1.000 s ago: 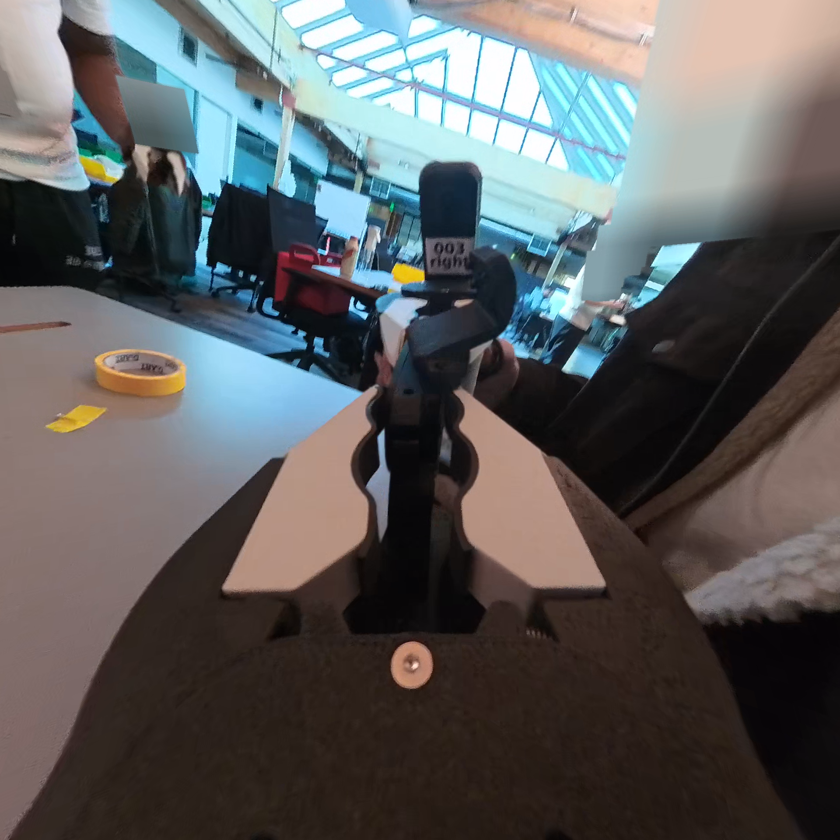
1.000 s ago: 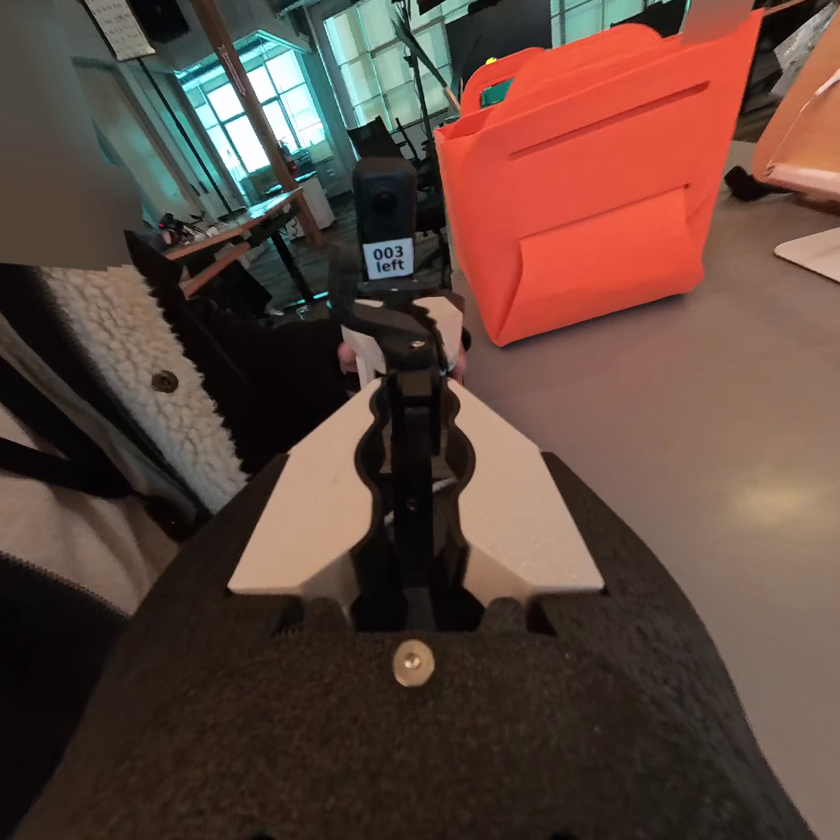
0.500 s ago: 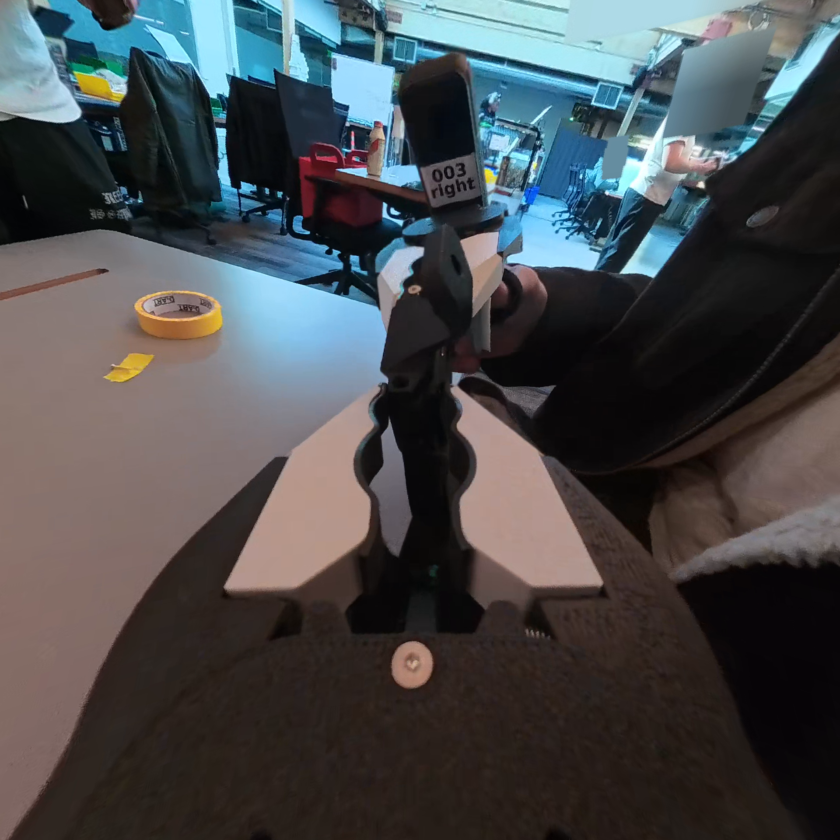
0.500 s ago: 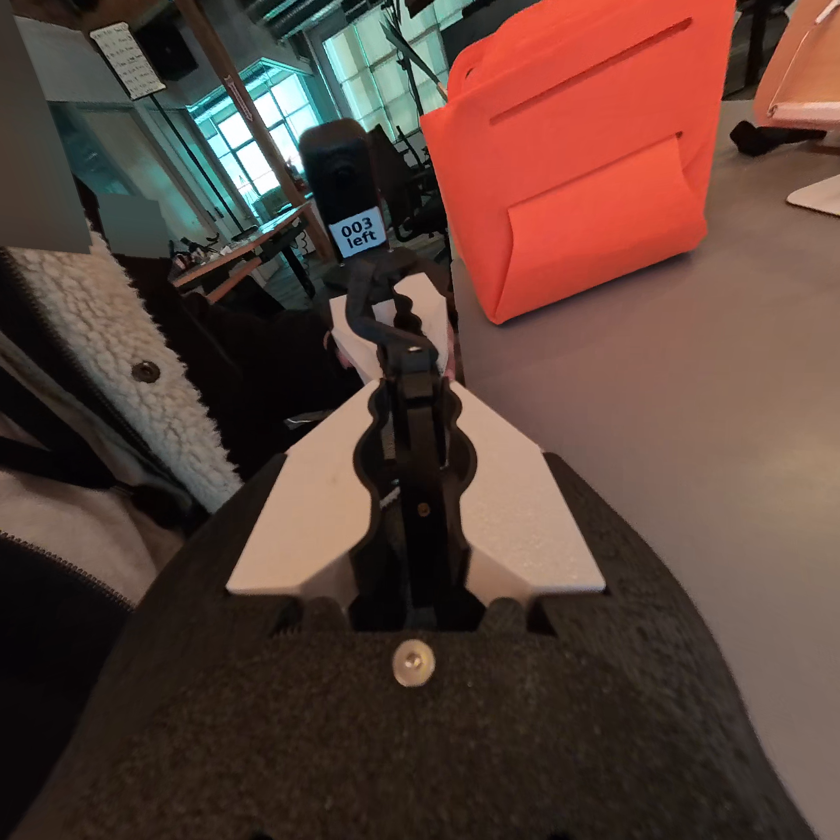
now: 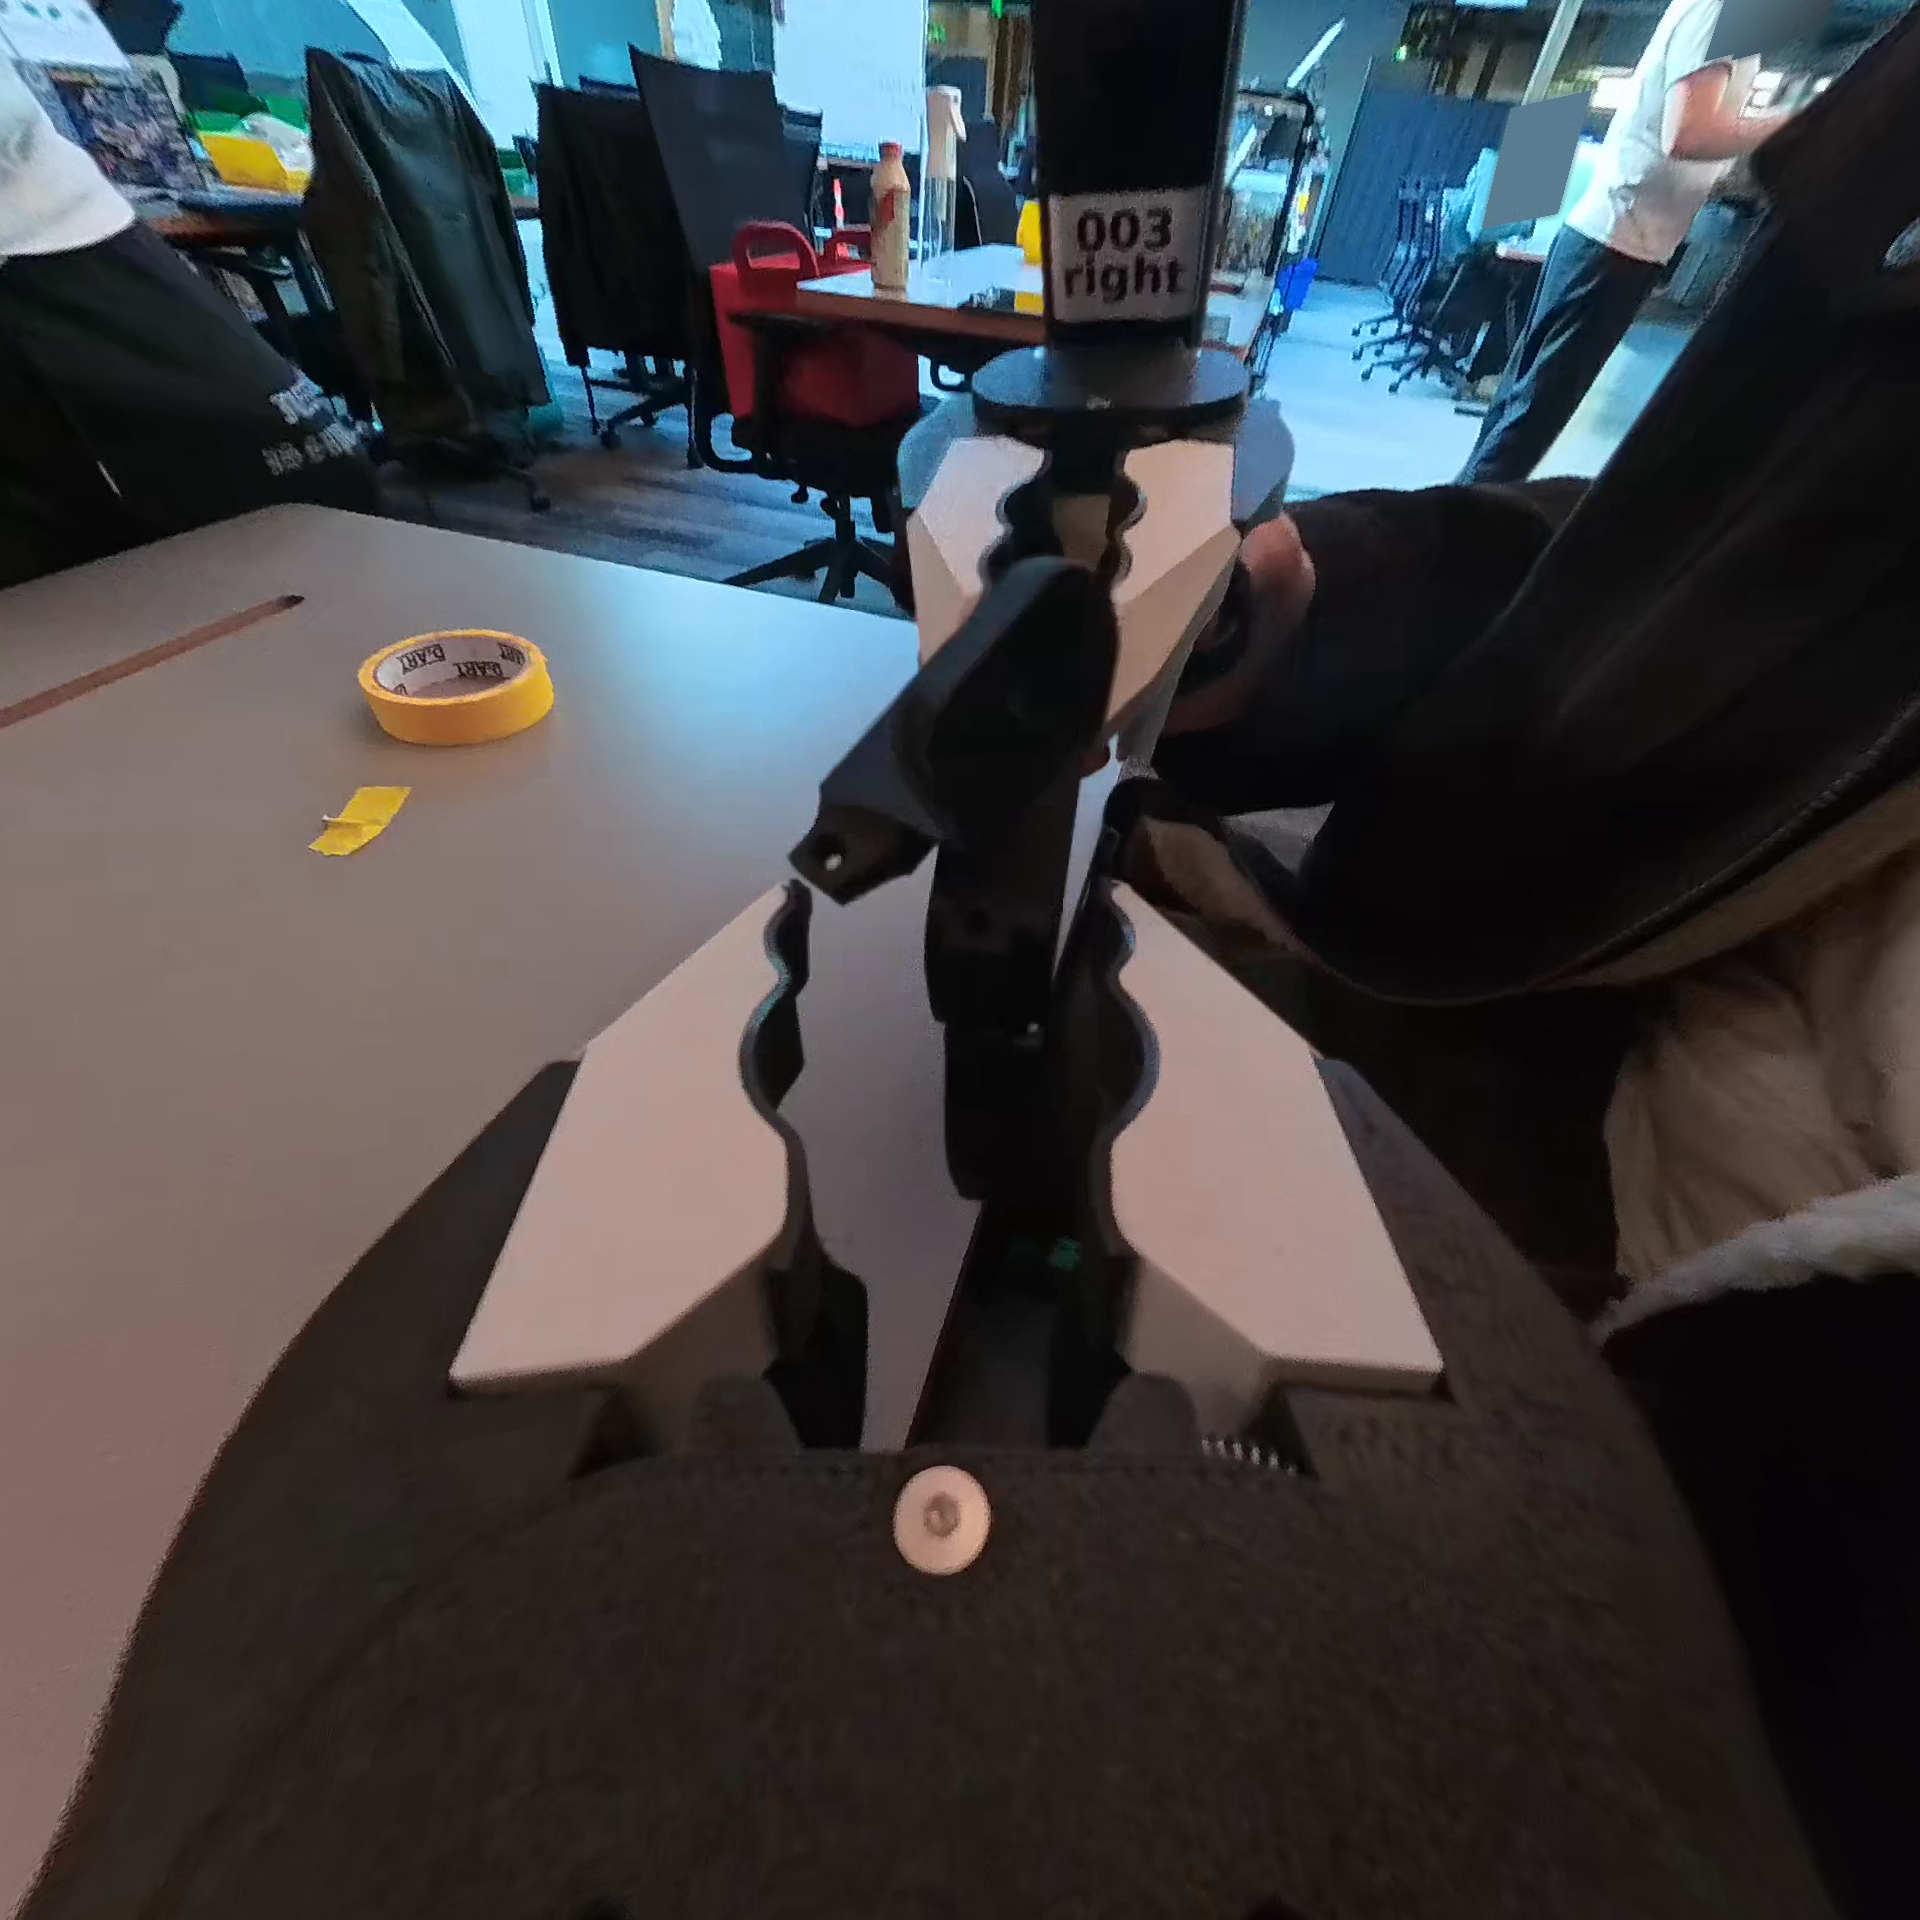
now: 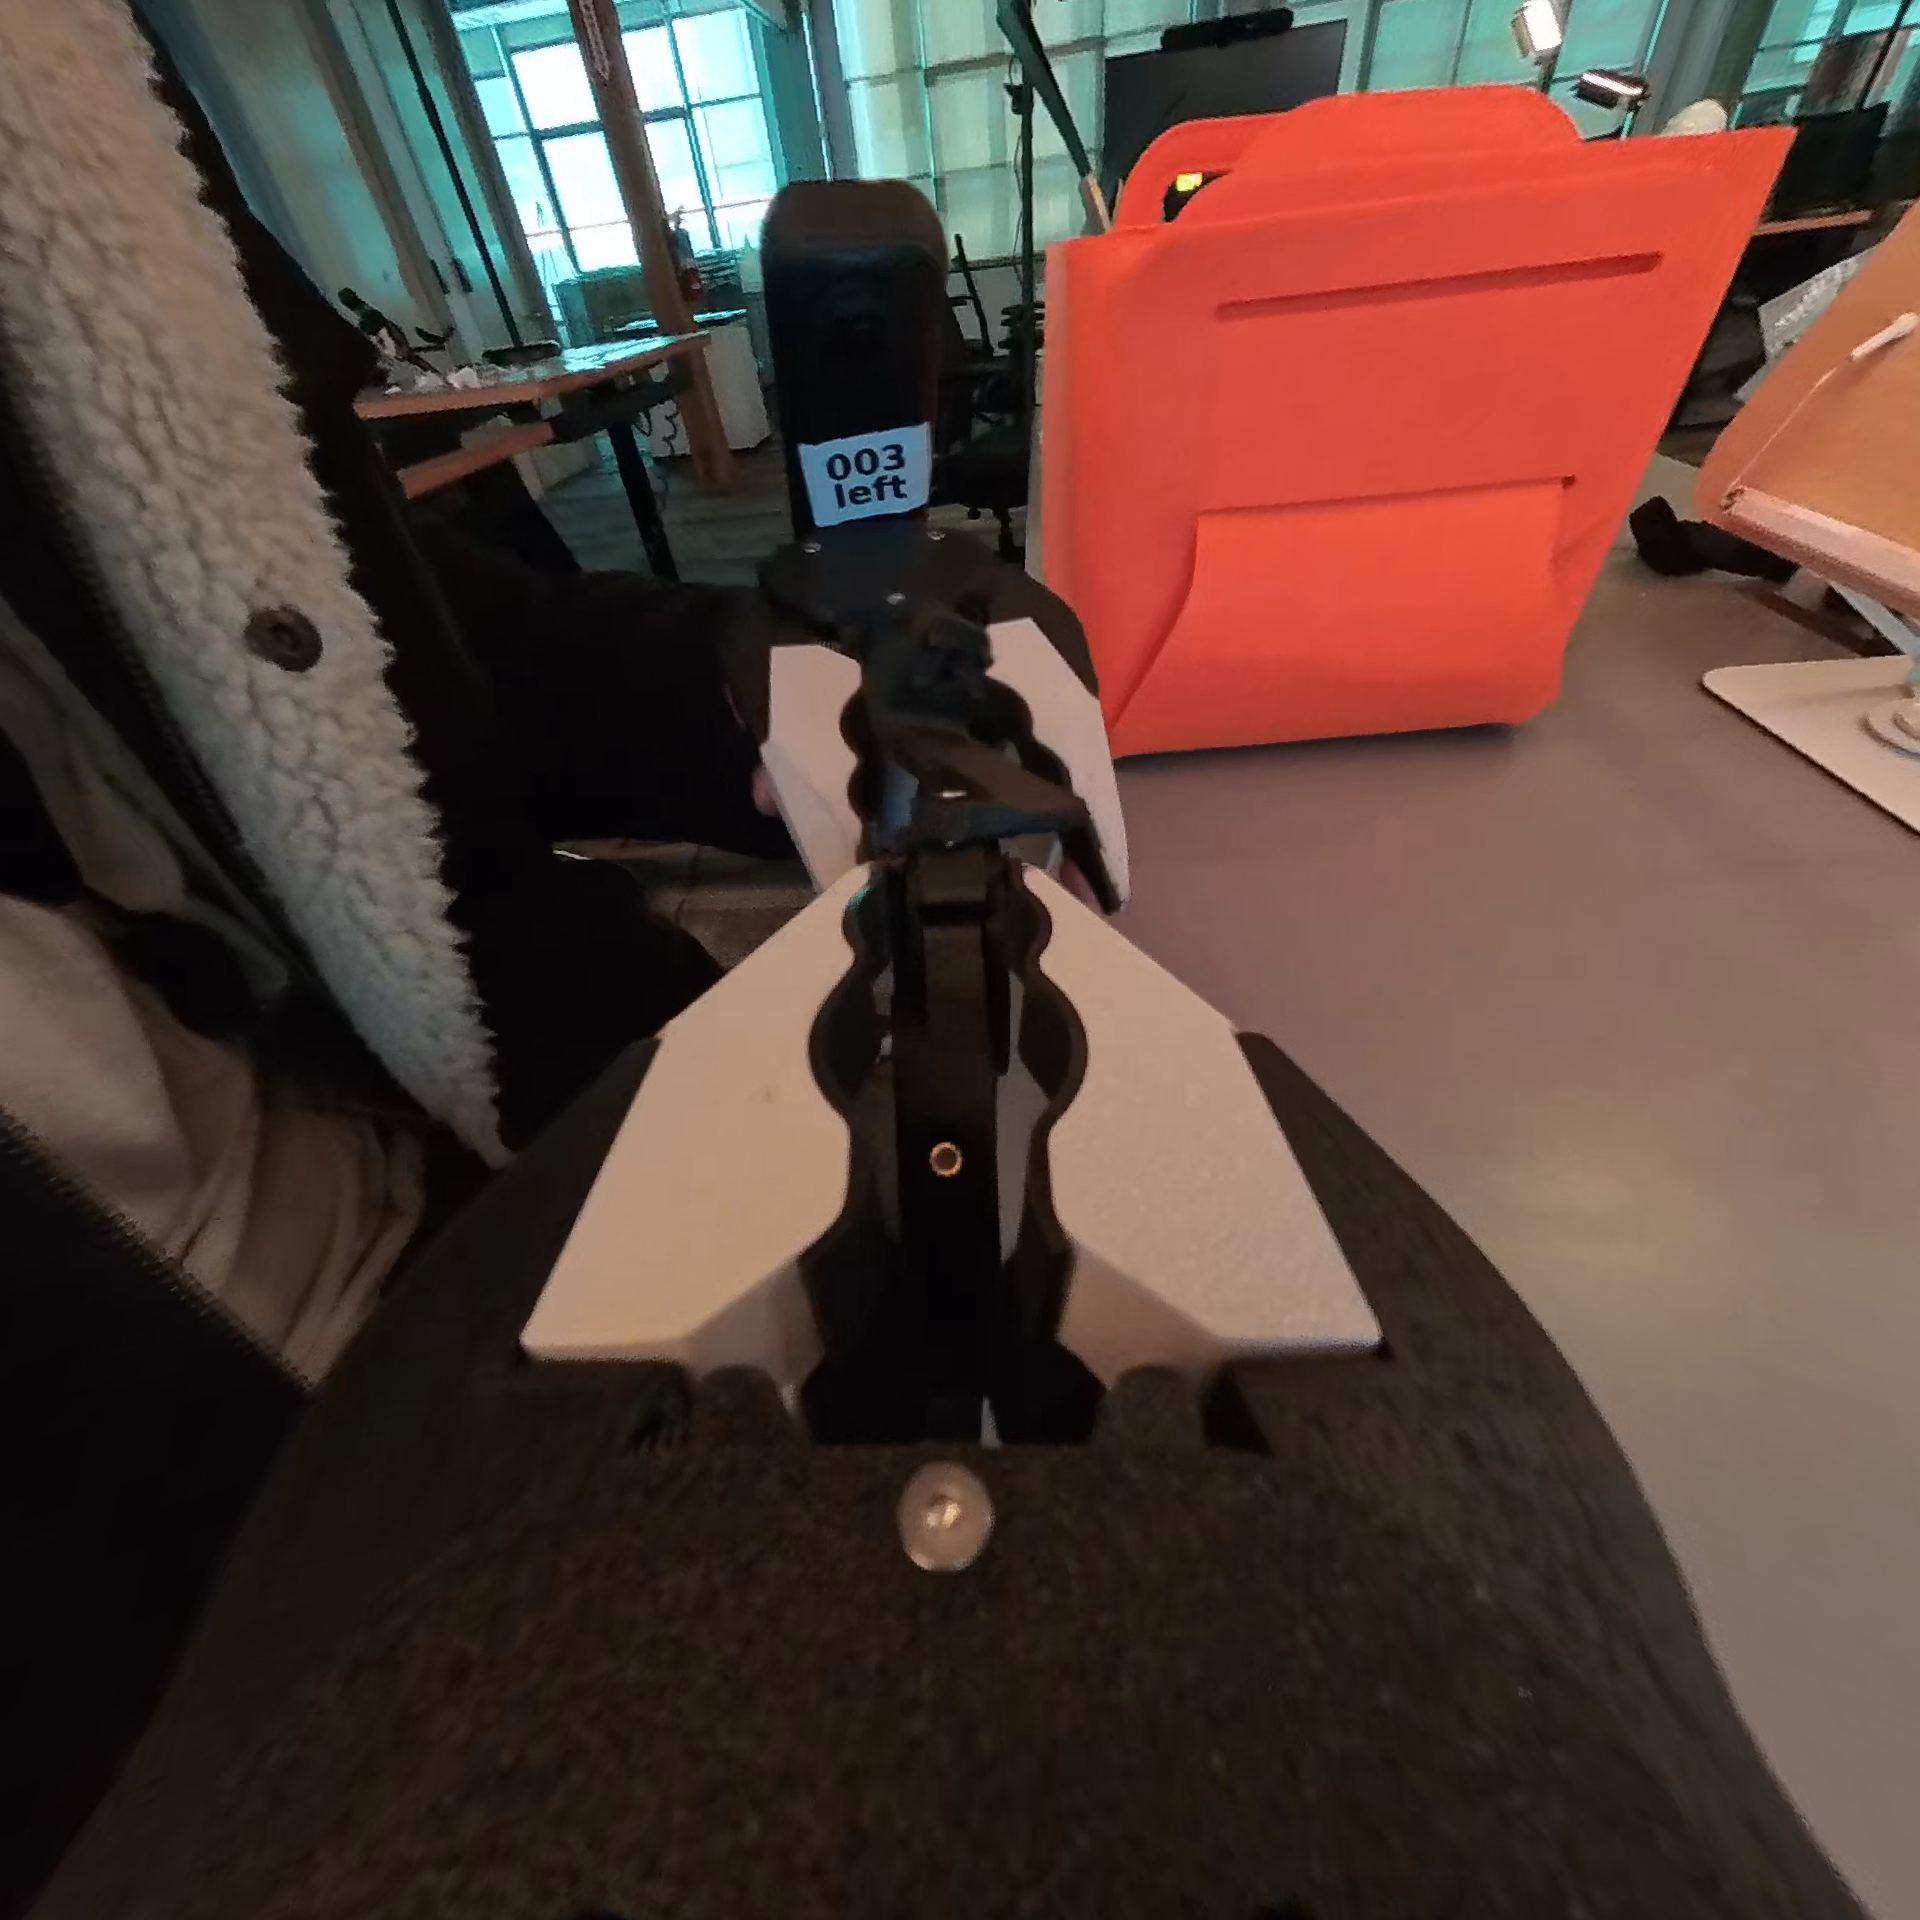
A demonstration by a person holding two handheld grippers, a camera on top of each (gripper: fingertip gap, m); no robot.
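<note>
Left gripper: the left gripper is seen spread wide. Bare desk shows through the gap on one side.
Right gripper: the right gripper is seen pressed together on a black hinged piece, which is pinched along its narrow edge.
Held thing: the black hinged piece is stretched between the two grippers, which are pointed at each other above the near edge of the desk. One end is clamped by the right gripper. The other end rests against the inner face of one finger of the left gripper and is touched by nothing on its other side.
Shape of it: a flap is seen swung out sideways from the main bar in the left wrist view, so the piece is judged to be partly unfolded.
Around it: a yellow tape roll and a yellow tape scrap lie well apart from the grippers. An orange bag is stood upright farther back on the desk.
Hidden: the lower end of the piece is swallowed by the gripper bodies in both views.
Hard to make out: what the piece actually is cannot be told. The tangle of black parts inside the far left gripper is not resolved in the right wrist view.
Cut off: the holder's fleece-lined jacket fills one edge of the view, and only part of a hand is glimpsed behind the right gripper.
</note>
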